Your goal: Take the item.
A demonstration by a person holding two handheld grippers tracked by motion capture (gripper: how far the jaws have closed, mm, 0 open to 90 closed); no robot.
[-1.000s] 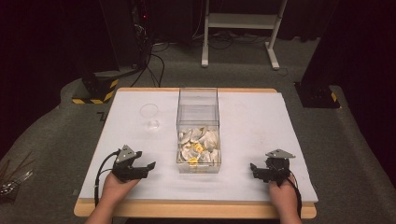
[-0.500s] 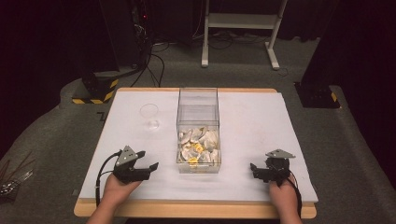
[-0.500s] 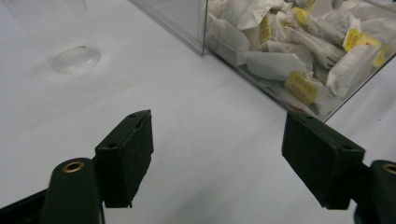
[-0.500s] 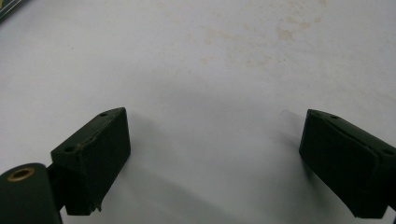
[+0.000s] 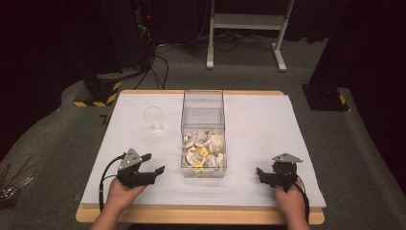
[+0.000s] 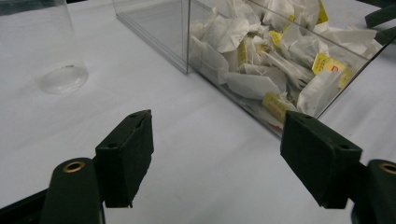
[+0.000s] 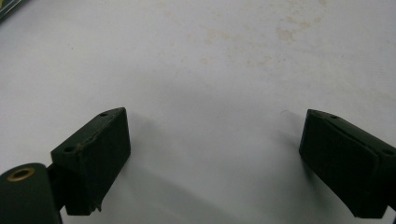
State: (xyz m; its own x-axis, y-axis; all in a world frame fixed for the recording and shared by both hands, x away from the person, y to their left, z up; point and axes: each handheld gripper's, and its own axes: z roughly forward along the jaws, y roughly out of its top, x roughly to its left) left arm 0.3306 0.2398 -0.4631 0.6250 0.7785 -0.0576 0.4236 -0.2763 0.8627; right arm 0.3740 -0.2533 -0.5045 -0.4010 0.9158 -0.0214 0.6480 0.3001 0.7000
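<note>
Clear acrylic box [image 5: 203, 115] of crinkled paper sachets [image 6: 261, 56], round glass [image 5: 153, 120], both matte black grippers spread wide, left gripper [image 5: 154, 164], right gripper [image 5: 260, 173].

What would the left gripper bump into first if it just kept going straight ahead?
Probably the clear box of paper packets: the open left gripper points at its near corner. The glass sits off to the side.

Clear box [image 5: 203, 111] of white sachets [image 5: 205, 146], upright mid-table

High view looks forward and down on the whole table [image 5: 258, 124]. Left gripper view sits low, close, facing the clear box [image 6: 261, 60], shared with high view [image 5: 203, 132]. Right gripper view faces bare tabletop, very close.
</note>
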